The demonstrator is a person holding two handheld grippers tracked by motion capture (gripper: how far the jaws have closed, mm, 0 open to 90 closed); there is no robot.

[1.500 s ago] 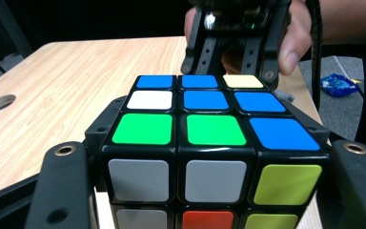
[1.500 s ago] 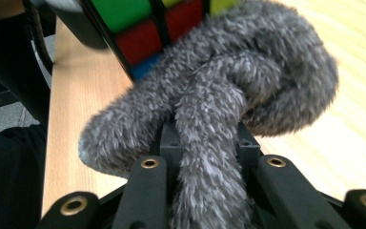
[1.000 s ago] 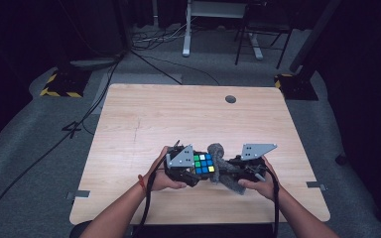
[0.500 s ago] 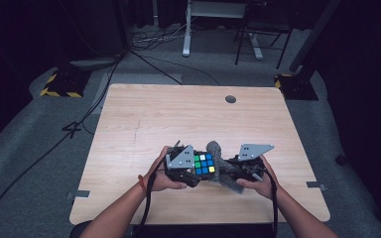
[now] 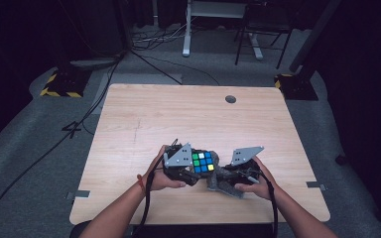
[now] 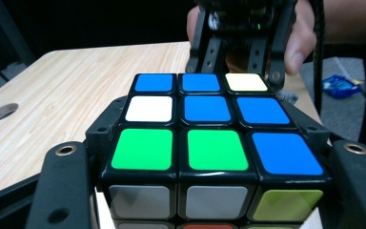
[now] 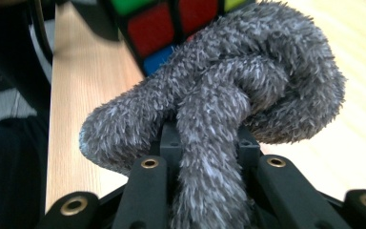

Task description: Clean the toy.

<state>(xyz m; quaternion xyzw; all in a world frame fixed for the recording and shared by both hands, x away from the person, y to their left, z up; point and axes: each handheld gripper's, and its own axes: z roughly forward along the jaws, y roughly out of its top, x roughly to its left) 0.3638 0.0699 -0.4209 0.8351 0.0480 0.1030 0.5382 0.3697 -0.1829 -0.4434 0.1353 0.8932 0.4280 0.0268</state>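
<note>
Cube (image 5: 203, 161) sits at near edge of table (image 5: 188, 119), mid-width, clamped in L gripper (image 5: 179, 171). L gripper view: both black jaws bear on cube's side faces, cube (image 6: 205, 138) seated deep betw. them, top face up (blue, green, white, one yellow). R gripper (image 5: 228, 179) is closed on a grey fuzzy cloth (image 5: 218, 177); in R gripper view a twisted strand of cloth (image 7: 228, 109) runs down betw. the jaws and the bunched end presses against cube (image 7: 157, 24) on its lower side face (red, blue tiles).

Status (judged): work looks like wiping the cube w/ cloth.
- Done: cube picked and fixed in L gripper; cloth gripped in R; cloth brought into contact w/ one side face.
- Left: prob. the other faces, top face incl., which cloth does not touch at present. Cube would need re-orienting in L jaws to expose covered sides. How many faces are already wiped: cannot tell.

Not visible / unclear:
- High view: grey plates and hands cover most of both grippers; jaw tips not discernible there.
- Cube underside and far face hidden.
- L gripper view: bottom row of cube cut off by frame edge; R gripper (image 6: 240, 43) seen behind cube, top cut off.
- R gripper view: cloth masks jaw tips, so contact area on cube is partly guessed; whether cube rests on table or is lifted is unclear
</note>
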